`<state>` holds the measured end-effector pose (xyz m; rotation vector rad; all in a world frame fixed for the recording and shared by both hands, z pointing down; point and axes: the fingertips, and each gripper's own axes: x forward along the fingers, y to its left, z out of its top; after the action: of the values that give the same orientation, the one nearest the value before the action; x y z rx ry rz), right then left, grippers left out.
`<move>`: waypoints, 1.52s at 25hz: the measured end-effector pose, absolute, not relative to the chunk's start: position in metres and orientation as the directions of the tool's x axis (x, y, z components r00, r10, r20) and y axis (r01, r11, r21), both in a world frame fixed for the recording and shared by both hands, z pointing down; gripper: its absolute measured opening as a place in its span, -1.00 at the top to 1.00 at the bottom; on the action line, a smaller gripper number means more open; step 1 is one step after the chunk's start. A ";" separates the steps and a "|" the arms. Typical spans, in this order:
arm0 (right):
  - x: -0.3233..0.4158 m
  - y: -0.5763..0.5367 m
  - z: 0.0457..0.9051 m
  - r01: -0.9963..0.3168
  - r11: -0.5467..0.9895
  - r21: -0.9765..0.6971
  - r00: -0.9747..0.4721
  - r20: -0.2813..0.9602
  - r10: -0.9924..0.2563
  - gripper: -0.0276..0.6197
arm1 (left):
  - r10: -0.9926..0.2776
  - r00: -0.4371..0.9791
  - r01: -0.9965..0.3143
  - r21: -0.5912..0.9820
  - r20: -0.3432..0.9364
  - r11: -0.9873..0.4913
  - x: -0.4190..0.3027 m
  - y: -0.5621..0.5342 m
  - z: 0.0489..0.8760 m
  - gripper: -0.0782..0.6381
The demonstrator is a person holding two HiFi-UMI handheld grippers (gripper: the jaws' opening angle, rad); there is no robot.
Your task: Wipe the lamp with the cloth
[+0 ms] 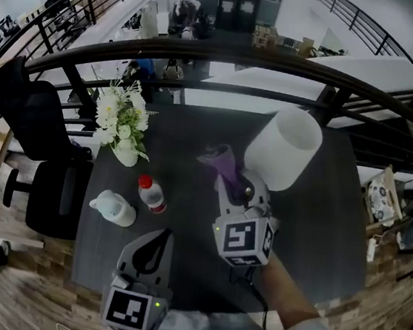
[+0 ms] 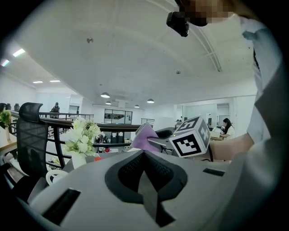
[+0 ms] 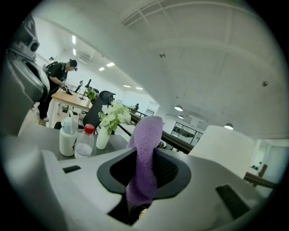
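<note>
A white lamp shade [image 1: 284,148] stands over the dark table [image 1: 325,235], right of centre in the head view; the same shade [image 3: 223,149] rises at the right of the right gripper view. My right gripper [image 1: 229,177] is shut on a purple cloth [image 1: 220,164], whose free end sticks up just left of the shade without clearly touching it. The cloth [image 3: 143,158] runs up between the jaws in the right gripper view. My left gripper [image 1: 153,247] hovers near the table's front edge, jaws shut and empty, and sees the cloth [image 2: 144,137] from behind.
A vase of white flowers [image 1: 124,124] stands at the table's back left. A red-capped bottle [image 1: 151,193] and a white jug [image 1: 112,206] sit in front of it. A black office chair [image 1: 39,155] is left of the table, a dark railing [image 1: 227,58] behind it.
</note>
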<state>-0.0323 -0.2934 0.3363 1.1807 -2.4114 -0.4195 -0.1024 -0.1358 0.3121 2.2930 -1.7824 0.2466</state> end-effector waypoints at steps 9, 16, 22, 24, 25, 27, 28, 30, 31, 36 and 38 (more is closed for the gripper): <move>-0.027 -0.323 0.307 -0.709 0.482 0.515 -0.444 0.205 -0.872 0.62 | -0.928 0.266 -0.964 0.095 0.261 -0.250 -0.117 -0.140 0.314 0.76; -0.011 -0.328 0.269 -0.745 0.416 0.522 -0.410 0.134 -0.902 0.62 | -0.926 0.292 -0.956 0.099 0.240 -0.276 -0.114 -0.145 0.308 0.76; 0.010 -0.321 0.245 -0.785 0.378 0.491 -0.391 0.080 -0.917 0.61 | -0.918 0.318 -0.948 0.095 0.236 -0.304 -0.104 -0.147 0.307 0.76; 0.018 -0.318 0.240 -0.791 0.369 0.487 -0.388 0.067 -0.919 0.62 | -0.916 0.325 -0.946 0.094 0.234 -0.311 -0.100 -0.149 0.306 0.76; 0.023 -0.316 0.238 -0.796 0.364 0.484 -0.385 0.060 -0.921 0.62 | -0.915 0.328 -0.945 0.093 0.233 -0.315 -0.098 -0.149 0.306 0.76; 0.035 -0.313 0.235 -0.808 0.353 0.472 -0.374 0.051 -0.926 0.61 | -0.913 0.337 -0.941 0.092 0.232 -0.324 -0.093 -0.151 0.305 0.76; 0.041 -0.312 0.234 -0.814 0.346 0.466 -0.367 0.049 -0.929 0.61 | -0.911 0.341 -0.940 0.093 0.231 -0.328 -0.090 -0.151 0.305 0.76; 0.054 -0.309 0.233 -0.824 0.331 0.460 -0.350 0.047 -0.936 0.61 | -0.908 0.349 -0.937 0.096 0.232 -0.336 -0.085 -0.152 0.305 0.76; 0.060 -0.308 0.233 -0.829 0.325 0.456 -0.342 0.046 -0.938 0.61 | -0.906 0.354 -0.935 0.098 0.232 -0.340 -0.082 -0.152 0.306 0.76; 0.086 -0.303 0.231 -0.851 0.307 0.427 -0.324 0.035 -0.945 0.61 | -0.898 0.372 -0.928 0.097 0.235 -0.359 -0.067 -0.155 0.307 0.76; 0.095 -0.300 0.231 -0.858 0.302 0.416 -0.319 0.031 -0.947 0.61 | -0.896 0.376 -0.927 0.099 0.235 -0.363 -0.061 -0.155 0.307 0.76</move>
<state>0.0953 -0.3001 0.2308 1.6423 -2.3019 -0.4746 -0.0614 -0.1553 0.3067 2.4210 -1.6308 0.2074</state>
